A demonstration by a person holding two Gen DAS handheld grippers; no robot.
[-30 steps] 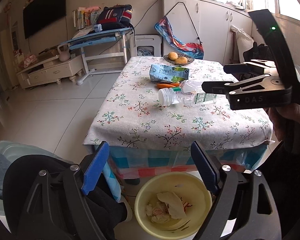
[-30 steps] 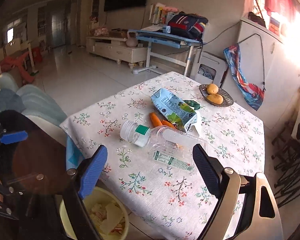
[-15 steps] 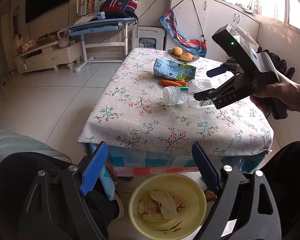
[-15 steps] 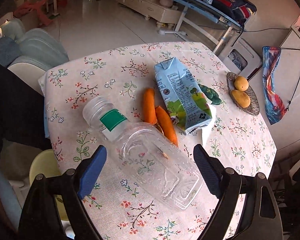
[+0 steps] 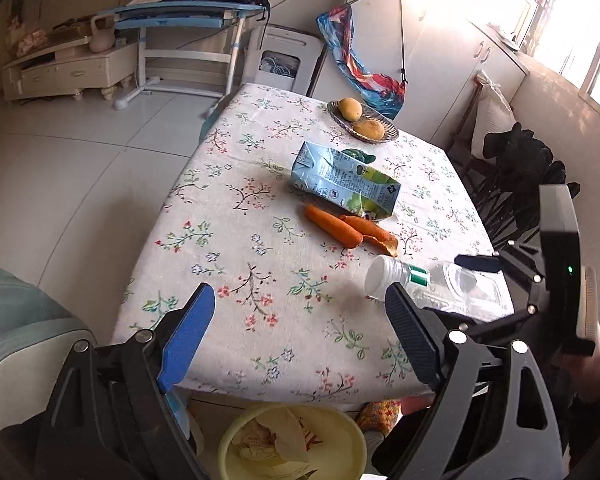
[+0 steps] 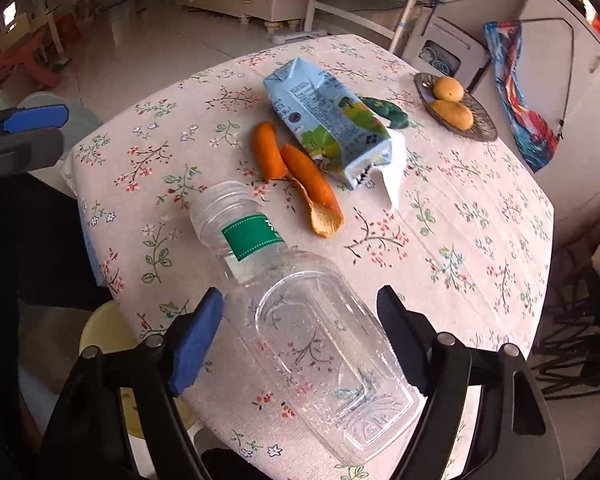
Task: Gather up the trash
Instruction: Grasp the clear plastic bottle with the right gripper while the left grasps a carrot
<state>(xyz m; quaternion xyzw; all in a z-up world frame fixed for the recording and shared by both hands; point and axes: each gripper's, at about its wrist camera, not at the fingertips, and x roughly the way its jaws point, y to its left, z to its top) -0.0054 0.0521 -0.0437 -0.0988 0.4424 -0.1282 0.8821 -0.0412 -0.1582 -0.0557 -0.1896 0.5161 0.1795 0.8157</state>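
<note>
A clear empty plastic bottle [image 6: 300, 320] with a green neck label lies on its side on the floral tablecloth; it also shows in the left wrist view [image 5: 428, 284]. My right gripper [image 6: 300, 320] is open, its fingers on either side of the bottle's body, apart from it. A crumpled blue-green milk carton [image 6: 328, 120] lies beyond it, with two carrots [image 6: 288, 160], a peel [image 6: 324, 216] and a white tissue [image 6: 394, 168]. My left gripper [image 5: 300, 328] is open and empty over the table's near edge. A yellow trash bin [image 5: 292, 444] with paper waste stands on the floor below.
A wicker dish with two mangoes [image 6: 454, 106] sits at the table's far corner. A dark green object [image 6: 384, 110] lies behind the carton. Dark chairs [image 5: 516, 184] stand to the right of the table. A grey sofa arm [image 5: 16, 320] is at the left.
My right gripper has come down and forward so its fingers now flank the bottle. My left gripper has risen and moved over the table edge, nearer the bottle.
</note>
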